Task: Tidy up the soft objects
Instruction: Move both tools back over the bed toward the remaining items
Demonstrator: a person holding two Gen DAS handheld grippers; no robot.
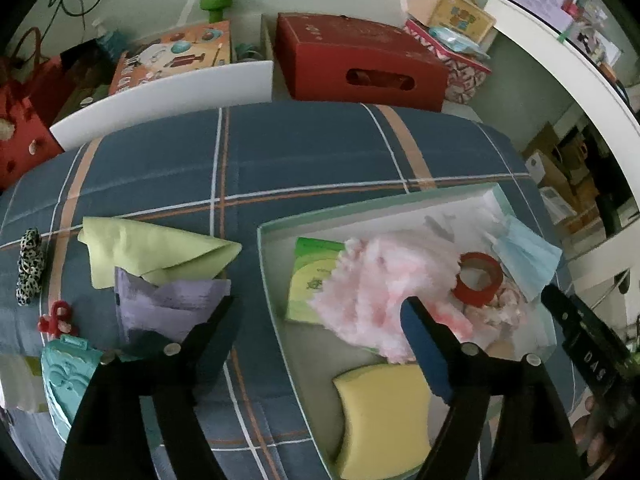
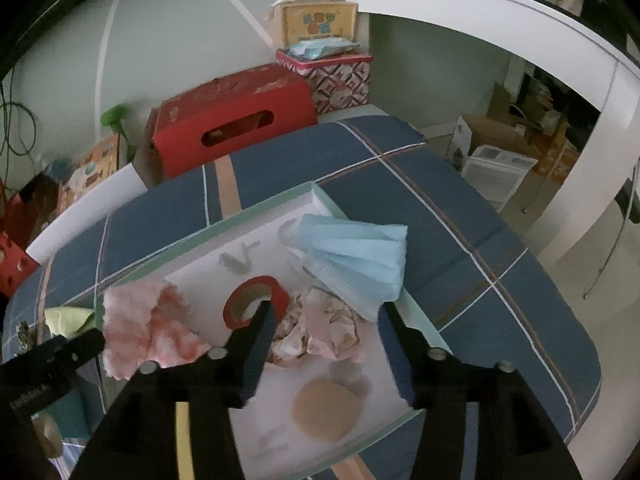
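Note:
A shallow white tray with a mint rim (image 1: 276, 276) (image 2: 256, 208) lies on the blue plaid bed. It holds a fluffy pink cloth (image 1: 376, 280) (image 2: 140, 320), a red tape roll (image 1: 478, 278) (image 2: 256, 300), a blue face mask (image 1: 524, 256) (image 2: 356, 260), a yellow sponge (image 1: 384, 416), a green packet (image 1: 312, 276), a crumpled pink fabric (image 2: 328, 328) and a tan round pad (image 2: 326, 408). My left gripper (image 1: 316, 308) is open, one finger over the pink cloth, the other by a lilac cloth (image 1: 168, 304). My right gripper (image 2: 326, 308) is open above the crumpled fabric.
Left of the tray lie a green cloth (image 1: 156, 252), a leopard scrunchie (image 1: 29, 266), a red hair clip (image 1: 56, 318) and a teal case (image 1: 68, 380). A red box (image 1: 360, 60) (image 2: 232, 116) and patterned boxes stand behind the bed. A white desk (image 2: 520, 20) curves on the right.

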